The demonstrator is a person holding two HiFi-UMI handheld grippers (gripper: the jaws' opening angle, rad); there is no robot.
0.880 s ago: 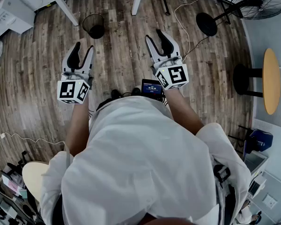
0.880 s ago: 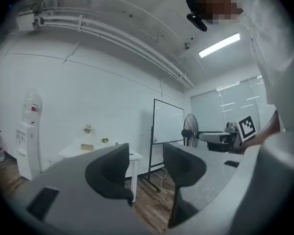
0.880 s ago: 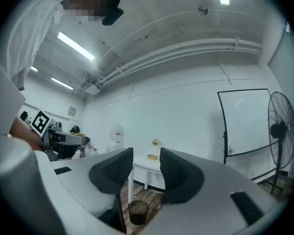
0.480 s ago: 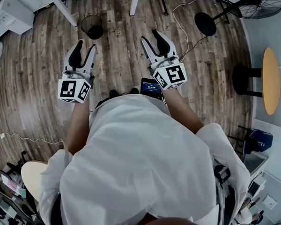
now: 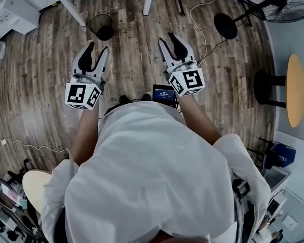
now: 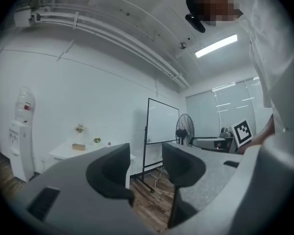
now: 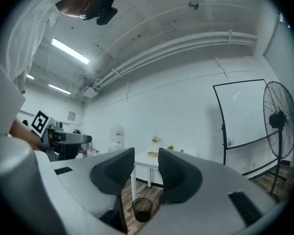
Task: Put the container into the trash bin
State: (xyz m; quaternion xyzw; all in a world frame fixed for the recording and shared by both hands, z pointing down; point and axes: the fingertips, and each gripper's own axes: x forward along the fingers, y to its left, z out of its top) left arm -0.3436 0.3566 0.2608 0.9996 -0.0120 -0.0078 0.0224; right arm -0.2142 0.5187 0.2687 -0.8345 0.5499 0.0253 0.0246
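Left tool: jaws spread wide, nothing between them. Only distant room shows through the gap in the left gripper view. We hold it level, out in front of the body.

Right tool: jaws also spread, a little less wide, nothing gripped. It is held level beside the left one, well apart from it.

Both marker cubes face the head camera, and the bare forearms run back under a white shirt. A small dark screen sits at chest height just beside the right wrist.

The trash bin is a black mesh one, upright on the wood floor, ahead of the tools. In the head view it is nearer the left tool's line. In the right gripper view it appears low in the gap between the jaws, far off and not touched. Whether the container lies inside it we cannot tell.

Behind the bin stands a white bench. To the right are a pedestal fan and a whiteboard. A water dispenser stands against the wall.
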